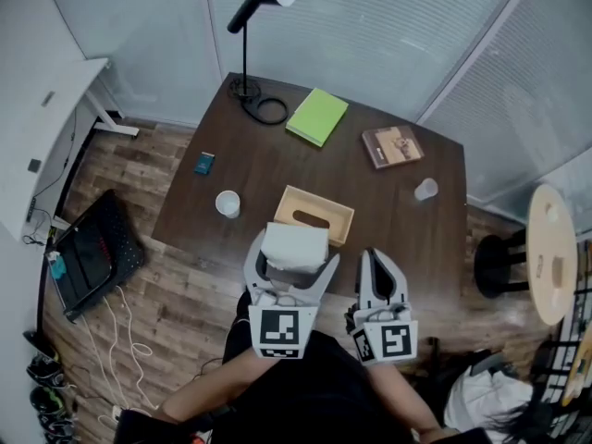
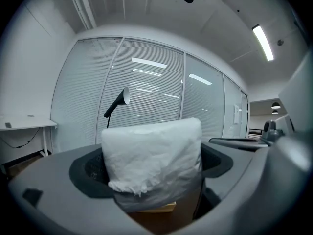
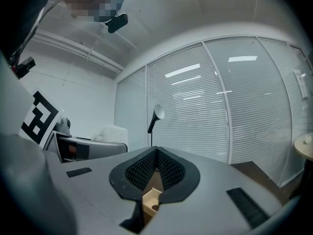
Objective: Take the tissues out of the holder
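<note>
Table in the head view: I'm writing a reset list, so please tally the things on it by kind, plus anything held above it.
Lamp: 1
Books: 2, green book and brown book
Cups: 2, white cup and clear cup
Small blue item: 1
Wooden holder: 1
Tissue pack, in the left claw: 1
Total: 8

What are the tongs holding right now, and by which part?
The left tongs clamp the tissue pack by its opposite sides; the right tongs hold nothing.
</note>
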`<state>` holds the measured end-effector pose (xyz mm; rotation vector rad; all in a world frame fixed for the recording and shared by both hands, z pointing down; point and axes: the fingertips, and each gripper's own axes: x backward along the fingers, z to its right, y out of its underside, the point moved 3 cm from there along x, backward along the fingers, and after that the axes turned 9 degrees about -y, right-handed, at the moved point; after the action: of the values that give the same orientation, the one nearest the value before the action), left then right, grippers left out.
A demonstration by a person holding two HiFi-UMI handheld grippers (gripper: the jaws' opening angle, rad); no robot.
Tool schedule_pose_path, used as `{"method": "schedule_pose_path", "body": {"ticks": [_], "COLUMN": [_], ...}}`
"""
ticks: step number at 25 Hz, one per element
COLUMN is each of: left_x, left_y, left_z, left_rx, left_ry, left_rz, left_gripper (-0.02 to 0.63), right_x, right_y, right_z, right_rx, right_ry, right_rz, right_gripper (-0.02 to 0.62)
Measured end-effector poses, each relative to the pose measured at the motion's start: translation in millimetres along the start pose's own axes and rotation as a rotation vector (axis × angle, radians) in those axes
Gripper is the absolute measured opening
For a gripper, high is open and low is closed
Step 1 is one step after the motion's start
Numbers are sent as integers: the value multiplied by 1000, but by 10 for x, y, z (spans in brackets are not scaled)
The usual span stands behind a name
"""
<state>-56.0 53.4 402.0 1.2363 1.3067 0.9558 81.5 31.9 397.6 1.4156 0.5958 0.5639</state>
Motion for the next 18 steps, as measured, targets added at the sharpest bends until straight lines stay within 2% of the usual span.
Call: {"method": "schedule_pose_path", "body": {"ticks": [11, 18], "left_x": [233, 304], "left_y": [59, 207], "left_z": [295, 442], "left_rx": [-20, 8], "left_ry": [-67, -81], "left_rz": [16, -7], "left_gripper": [515, 515], "right_x": [348, 446], "right_y": [-25, -101], "right_z": [90, 139], "right_rx": [19, 22], "right_ry": [-50, -78], "right_rz": [8, 24], "right_gripper": [9, 9]}}
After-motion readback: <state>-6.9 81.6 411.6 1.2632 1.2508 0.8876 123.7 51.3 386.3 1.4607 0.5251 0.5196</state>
